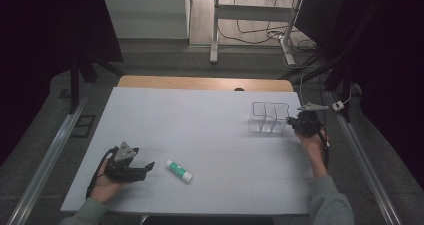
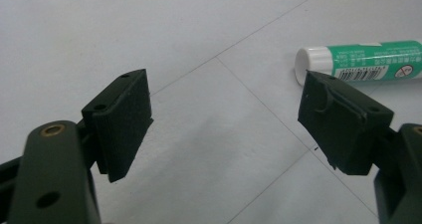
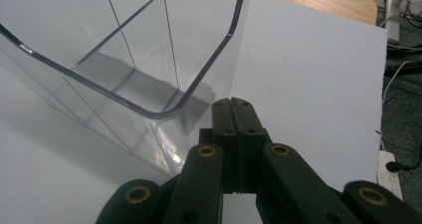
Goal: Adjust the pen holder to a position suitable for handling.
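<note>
Glue stick [image 1: 179, 170] lies flat on the table [image 1: 200, 125] just beside the left gripper [image 1: 145, 169], whose jaws gape wide with nothing between them. Clear divided organizer [image 1: 268, 117] looks empty, though it's dim. Right gripper [image 3: 232, 104], jaws pressed together, sits against its corner wall, apparently touching.

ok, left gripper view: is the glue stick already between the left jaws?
No. The left gripper stands open over bare table, and the glue stick lies beyond its right-hand jaw, outside the gap.
</note>
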`<state>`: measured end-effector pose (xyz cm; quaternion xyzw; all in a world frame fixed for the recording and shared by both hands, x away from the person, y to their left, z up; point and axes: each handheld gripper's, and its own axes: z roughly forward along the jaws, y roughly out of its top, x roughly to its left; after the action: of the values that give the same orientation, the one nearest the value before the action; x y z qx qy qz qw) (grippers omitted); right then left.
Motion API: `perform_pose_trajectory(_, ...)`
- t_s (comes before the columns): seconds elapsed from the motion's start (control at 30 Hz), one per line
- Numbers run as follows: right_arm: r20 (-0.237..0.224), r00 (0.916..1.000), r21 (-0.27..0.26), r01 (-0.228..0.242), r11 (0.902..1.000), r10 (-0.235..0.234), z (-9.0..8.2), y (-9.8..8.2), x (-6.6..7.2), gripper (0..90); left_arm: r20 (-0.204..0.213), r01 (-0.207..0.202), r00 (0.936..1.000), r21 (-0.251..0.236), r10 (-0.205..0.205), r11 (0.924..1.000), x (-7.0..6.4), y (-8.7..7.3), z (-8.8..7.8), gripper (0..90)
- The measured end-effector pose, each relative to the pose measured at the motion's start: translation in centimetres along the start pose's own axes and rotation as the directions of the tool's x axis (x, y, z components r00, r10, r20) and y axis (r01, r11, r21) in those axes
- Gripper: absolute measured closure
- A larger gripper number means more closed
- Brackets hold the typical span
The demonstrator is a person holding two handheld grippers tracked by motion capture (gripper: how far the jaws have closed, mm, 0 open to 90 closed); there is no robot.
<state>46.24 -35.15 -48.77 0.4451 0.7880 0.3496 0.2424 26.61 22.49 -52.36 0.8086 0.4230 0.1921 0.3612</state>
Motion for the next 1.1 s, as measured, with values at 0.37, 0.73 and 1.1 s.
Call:
perform_pose_trajectory(0.37, -0.023, 0.9996, 0.005, 0.014, 0.9999, -0.014, 0.8, 0.5, 1.7, 89.4, 0.002, -0.001, 1.0, -0.001, 0.002, 1.0, 0.0, 0.0, 0.0, 21.0)
perform_pose_trajectory(0.73, -0.043, 0.9977, 0.015, 0.053, 0.9985, -0.052, 1.5, 1.1, 3.3, 89.4, 0.003, -0.005, 1.0, 0.001, 0.005, 1.0, -0.1, 0.0, 0.0, 21.0)
perform_pose_trajectory(1.1, -0.066, 0.995, 0.009, 0.076, 0.9971, -0.075, 2.2, 1.7, 5.0, 89.4, 0.004, -0.007, 1.0, 0.002, 0.007, 1.0, -0.1, 0.0, 0.1, 21.0)
